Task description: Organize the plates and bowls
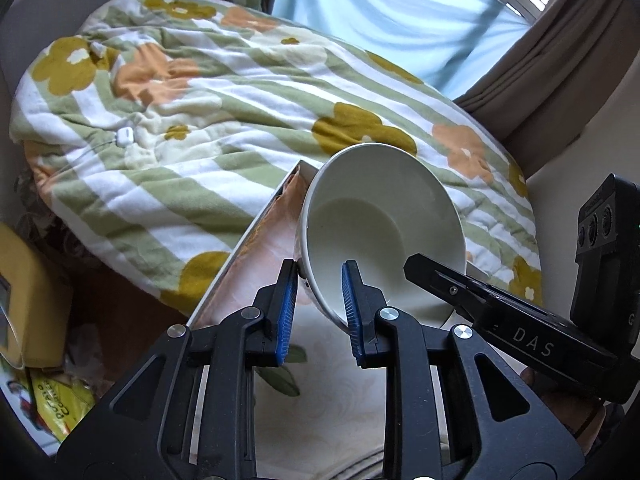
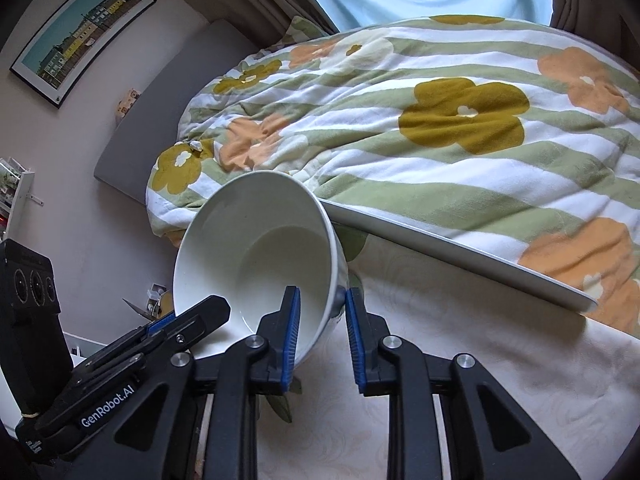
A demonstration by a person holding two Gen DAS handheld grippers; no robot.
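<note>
Both tools pinch one white bowl (image 1: 380, 216) by its rim: left tool (image 1: 318, 306) and right tool (image 2: 322, 334), tilted above the counter (image 2: 460, 360).

Soft window daylight, sharp, fisheye-warped edges

Floral striped duvet (image 2: 440, 128) covers bed, far side. Framed picture (image 2: 80, 36) on wall, far left. Pale blue curtain (image 1: 400, 12) beyond. Yellow snack packet (image 1: 60, 404) near left.
</note>
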